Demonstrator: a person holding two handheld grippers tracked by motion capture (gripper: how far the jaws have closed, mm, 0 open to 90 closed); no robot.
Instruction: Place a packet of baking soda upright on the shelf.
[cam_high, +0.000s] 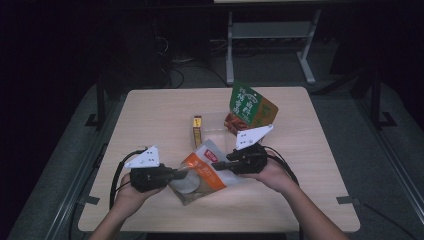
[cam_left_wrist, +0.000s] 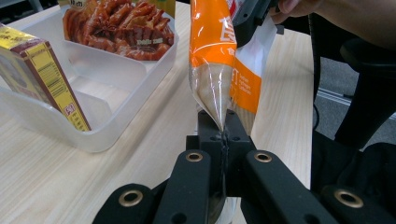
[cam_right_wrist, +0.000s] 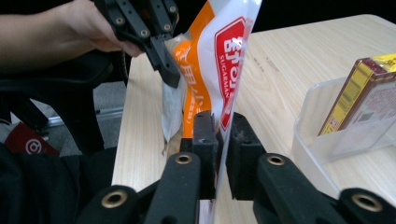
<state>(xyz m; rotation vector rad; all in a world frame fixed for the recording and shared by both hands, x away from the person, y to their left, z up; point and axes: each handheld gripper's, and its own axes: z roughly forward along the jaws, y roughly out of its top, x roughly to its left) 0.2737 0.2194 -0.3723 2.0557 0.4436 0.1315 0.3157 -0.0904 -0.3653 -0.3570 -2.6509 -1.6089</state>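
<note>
My left claw (cam_high: 176, 173) and right claw (cam_high: 218, 165) both pinch a glossy orange-and-white crinkly pouch (cam_high: 202, 170) near the pale wooden worktop's (cam_high: 150, 115) front edge. Behind, a clear plastic tub (cam_left_wrist: 100, 88) holds a yellow carton (cam_left_wrist: 44, 74) and a shrimp packet (cam_left_wrist: 121, 28).

Orange-and-white pouch (cam_right_wrist: 224, 60): "SUGARMAN" beside large red-panel characters | shrimp packet (cam_left_wrist: 121, 25): small print, unreadable

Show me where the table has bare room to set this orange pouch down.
Bare wood lies left of the yellow box, along the near edge below the orange pouch, and right of the right gripper. The clear tray with the snack bag crowds the middle.
</note>
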